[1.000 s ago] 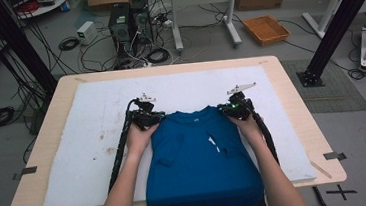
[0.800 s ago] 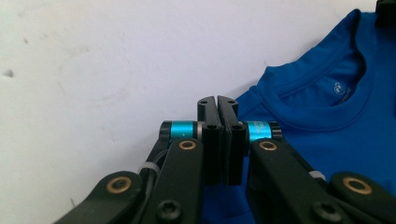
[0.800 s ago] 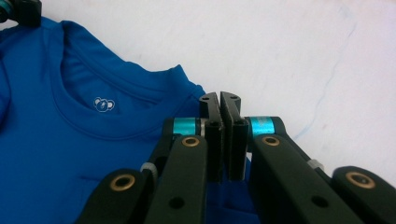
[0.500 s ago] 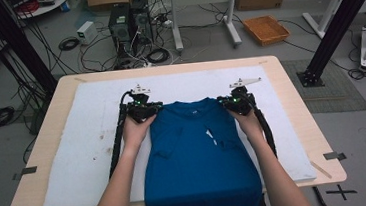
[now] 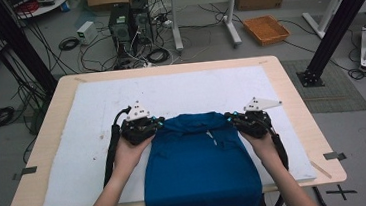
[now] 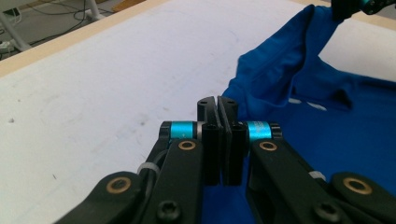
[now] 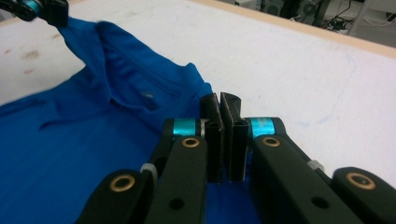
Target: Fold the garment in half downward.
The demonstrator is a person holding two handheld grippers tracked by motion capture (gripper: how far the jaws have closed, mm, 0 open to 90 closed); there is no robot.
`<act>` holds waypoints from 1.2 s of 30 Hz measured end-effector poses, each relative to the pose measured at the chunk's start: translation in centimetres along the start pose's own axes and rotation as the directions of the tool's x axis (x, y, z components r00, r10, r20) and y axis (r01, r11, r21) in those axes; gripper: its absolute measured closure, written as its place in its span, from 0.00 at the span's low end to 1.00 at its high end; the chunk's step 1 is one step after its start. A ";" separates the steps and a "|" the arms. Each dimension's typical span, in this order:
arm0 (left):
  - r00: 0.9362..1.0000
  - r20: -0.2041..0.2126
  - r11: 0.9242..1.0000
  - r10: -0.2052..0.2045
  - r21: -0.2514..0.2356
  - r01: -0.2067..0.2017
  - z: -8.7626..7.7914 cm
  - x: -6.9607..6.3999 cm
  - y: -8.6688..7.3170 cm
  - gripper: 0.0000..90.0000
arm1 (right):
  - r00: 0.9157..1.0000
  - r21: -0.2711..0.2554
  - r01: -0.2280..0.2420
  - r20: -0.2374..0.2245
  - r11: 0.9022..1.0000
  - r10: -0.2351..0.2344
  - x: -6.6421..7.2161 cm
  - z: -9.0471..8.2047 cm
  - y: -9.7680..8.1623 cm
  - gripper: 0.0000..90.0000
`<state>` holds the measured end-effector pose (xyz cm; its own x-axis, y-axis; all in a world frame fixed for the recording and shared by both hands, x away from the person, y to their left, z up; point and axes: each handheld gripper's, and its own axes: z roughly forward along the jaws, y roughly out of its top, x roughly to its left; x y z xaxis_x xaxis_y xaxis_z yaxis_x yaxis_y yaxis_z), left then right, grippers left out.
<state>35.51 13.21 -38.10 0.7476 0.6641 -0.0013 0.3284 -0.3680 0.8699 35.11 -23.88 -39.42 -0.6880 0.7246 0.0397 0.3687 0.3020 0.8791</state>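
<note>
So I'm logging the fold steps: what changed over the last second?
Both tools, left and right, pulled the blue shirt farther up the table, away from the person, while staying shut on its shoulders. The white mat stayed put.

- I see a white mat (image 5: 94,141) that covers most of the wooden table (image 5: 291,98).
- Behind the table, on the floor, stand computer towers (image 5: 129,22) among cables (image 5: 70,42).
- An orange tray (image 5: 266,29) lies farther right.
</note>
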 end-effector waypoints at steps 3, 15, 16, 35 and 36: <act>1.000 0.013 1.000 0.012 0.002 -0.012 -0.8 -1.0 -1.0 0.98 | 1.000 0.002 -0.001 -0.002 1.000 0.001 0.4 -0.6 -0.7 0.99; 0.998 0.063 0.999 0.030 0.017 -0.031 -2.6 -4.4 -4.9 0.98 | 0.998 0.053 -0.027 -0.063 0.998 0.031 3.7 -3.8 -4.4 0.98; 0.997 0.065 0.999 0.034 0.019 -0.035 -2.8 -4.7 -5.2 0.98 | 0.998 0.053 -0.027 -0.063 0.998 0.031 3.7 -3.8 -4.4 0.98; 0.984 0.119 0.983 0.134 0.107 -0.147 -4.3 -8.8 -8.8 0.95 | 0.996 0.140 0.038 -0.090 0.989 -0.026 7.3 -6.4 -8.2 0.95; 0.982 0.127 0.982 0.137 0.109 -0.151 -4.4 -8.9 -8.9 0.92 | 0.995 0.132 0.043 -0.091 0.990 -0.031 7.4 -6.6 -8.1 0.94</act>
<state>23.37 13.42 -43.66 0.8529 0.5191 0.0553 0.2724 -0.5329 0.8012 22.91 -25.09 -43.14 -0.7532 0.6554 0.0555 0.4181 0.4120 0.8096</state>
